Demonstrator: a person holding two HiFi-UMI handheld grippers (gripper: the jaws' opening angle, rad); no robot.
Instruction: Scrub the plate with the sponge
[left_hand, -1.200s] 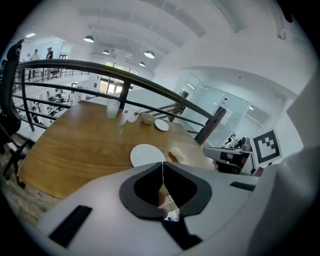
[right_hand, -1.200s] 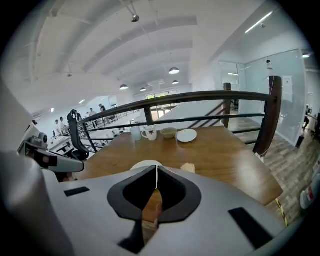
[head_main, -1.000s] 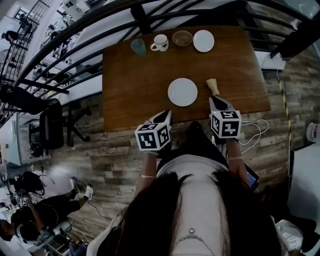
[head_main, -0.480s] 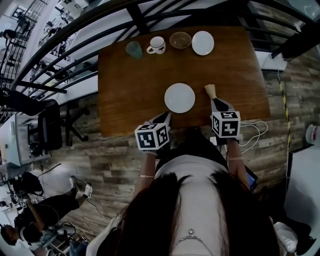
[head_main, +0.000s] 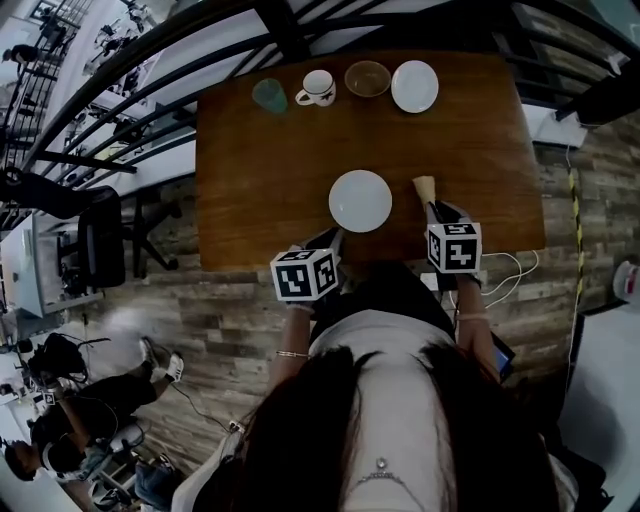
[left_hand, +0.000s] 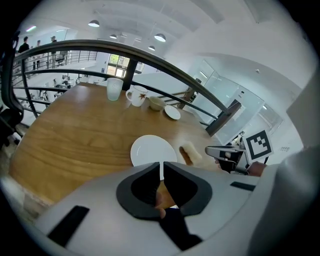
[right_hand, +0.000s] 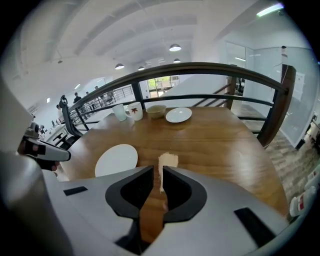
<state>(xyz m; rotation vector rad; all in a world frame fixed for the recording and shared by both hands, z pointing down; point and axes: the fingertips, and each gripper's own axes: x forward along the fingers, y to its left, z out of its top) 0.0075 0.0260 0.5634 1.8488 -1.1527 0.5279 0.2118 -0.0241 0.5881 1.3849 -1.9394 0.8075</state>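
Plate (head_main: 360, 200) just beside tan sponge (head_main: 424, 187)

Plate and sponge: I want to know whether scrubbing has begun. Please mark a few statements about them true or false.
The plate lies on the table. True.
The sponge rests on the plate. False: it lies on the table beside it.
The left gripper is shut and empty. True.
The right gripper holds the sponge. False: the sponge lies on the table ahead of its closed jaws.
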